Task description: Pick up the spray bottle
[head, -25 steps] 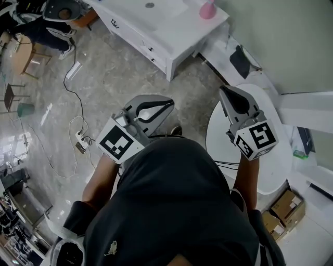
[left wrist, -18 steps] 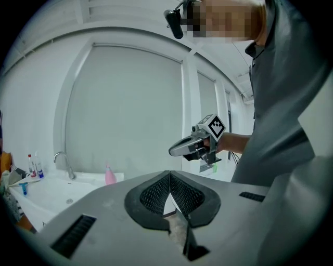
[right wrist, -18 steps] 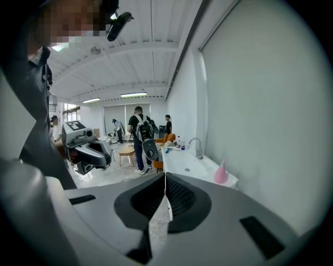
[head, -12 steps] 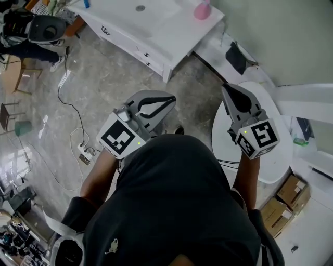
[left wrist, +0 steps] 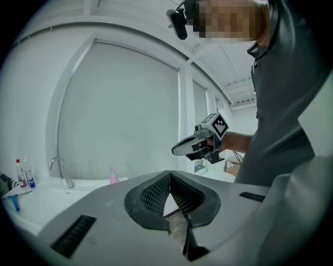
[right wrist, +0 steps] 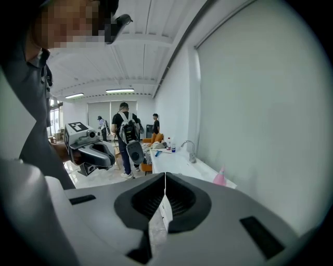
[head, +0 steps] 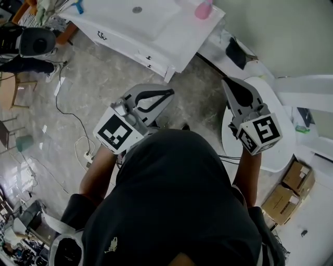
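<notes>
Extending forward from the person's forearms, the left gripper [head: 167, 94] and the right gripper [head: 226, 82] are held side by side, pointing ahead, each with jaws pressed together on nothing, while the pink spray bottle [head: 203, 9] is seen upright on the white sink counter [head: 174, 36] well beyond them, untouched.

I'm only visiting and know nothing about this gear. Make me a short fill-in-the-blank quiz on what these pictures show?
The spray bottle on the white counter is ___ in colour. The left tool and the right tool both have their jaws ___. Under the right tool stands a round white ___.
Missing words: pink; shut; table.
</notes>
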`<state>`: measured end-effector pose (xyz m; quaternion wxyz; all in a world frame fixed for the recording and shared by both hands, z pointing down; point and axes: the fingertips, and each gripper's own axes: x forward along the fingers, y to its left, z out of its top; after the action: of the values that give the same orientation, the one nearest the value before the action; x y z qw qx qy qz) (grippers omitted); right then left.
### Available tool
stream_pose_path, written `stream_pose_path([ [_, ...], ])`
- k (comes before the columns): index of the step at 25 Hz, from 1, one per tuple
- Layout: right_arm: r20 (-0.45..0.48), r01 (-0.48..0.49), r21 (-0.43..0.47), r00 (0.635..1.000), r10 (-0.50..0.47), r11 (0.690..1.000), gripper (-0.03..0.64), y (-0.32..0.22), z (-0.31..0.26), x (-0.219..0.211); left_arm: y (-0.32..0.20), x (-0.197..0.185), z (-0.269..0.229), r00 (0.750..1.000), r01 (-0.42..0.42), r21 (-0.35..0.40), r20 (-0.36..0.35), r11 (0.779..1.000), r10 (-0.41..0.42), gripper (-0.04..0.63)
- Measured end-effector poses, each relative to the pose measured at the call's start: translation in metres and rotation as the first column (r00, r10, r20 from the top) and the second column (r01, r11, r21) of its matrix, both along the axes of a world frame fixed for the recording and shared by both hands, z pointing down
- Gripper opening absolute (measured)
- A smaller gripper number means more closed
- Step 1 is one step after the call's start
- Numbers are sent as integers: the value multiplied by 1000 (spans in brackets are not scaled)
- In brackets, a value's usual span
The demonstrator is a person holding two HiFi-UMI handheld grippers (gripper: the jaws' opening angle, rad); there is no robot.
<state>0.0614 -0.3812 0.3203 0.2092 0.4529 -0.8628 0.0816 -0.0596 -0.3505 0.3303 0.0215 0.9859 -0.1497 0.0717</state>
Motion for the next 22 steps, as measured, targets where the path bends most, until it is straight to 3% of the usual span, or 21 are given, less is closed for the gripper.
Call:
stream_pose_path([
  [8, -14, 0, -2, 1000, 0, 1000, 9, -5, 0, -13, -17, -14, 2, 1000, -11, 0, -4, 1000, 11, 6],
  [14, 10, 17, -36, 1000, -16, 999, 9, -27, 14, 15, -35, 9, 12, 999, 37, -34, 22, 999, -36, 6],
  [22, 45, 121, -34, 992, -120, 992, 9, -75, 16, 49, -67, 49, 10, 991, 126, -55, 49, 990, -124, 6],
])
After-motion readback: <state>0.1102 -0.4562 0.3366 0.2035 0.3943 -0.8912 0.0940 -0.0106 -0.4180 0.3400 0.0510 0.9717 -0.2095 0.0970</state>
